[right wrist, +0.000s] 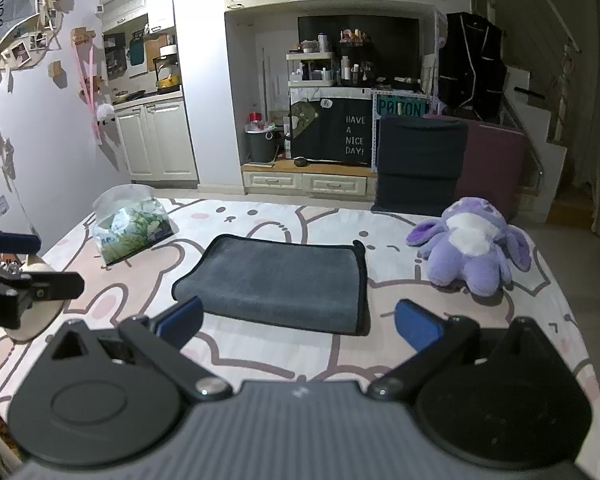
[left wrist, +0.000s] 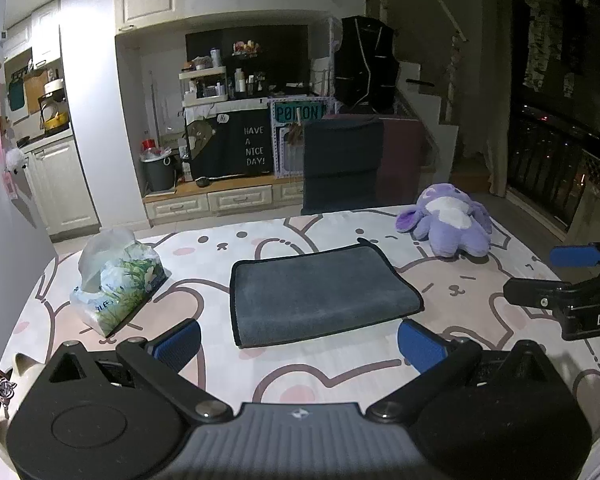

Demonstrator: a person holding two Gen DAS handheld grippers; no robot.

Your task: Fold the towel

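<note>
A dark grey towel (left wrist: 320,294) with a black hem lies folded into a flat rectangle on the bunny-print table cover (left wrist: 228,256). It also shows in the right wrist view (right wrist: 280,280). My left gripper (left wrist: 300,342) is open and empty, held just short of the towel's near edge. My right gripper (right wrist: 298,320) is open and empty, just short of the towel's near edge. Each gripper shows at the edge of the other's view: the right one (left wrist: 572,280), the left one (right wrist: 24,264).
A plastic bag with a green-printed pack (left wrist: 116,280) lies left of the towel. A purple plush toy (left wrist: 448,224) lies at the far right. A dark chair back (left wrist: 342,164) stands behind the table. A round cream object (right wrist: 32,300) sits at the left edge.
</note>
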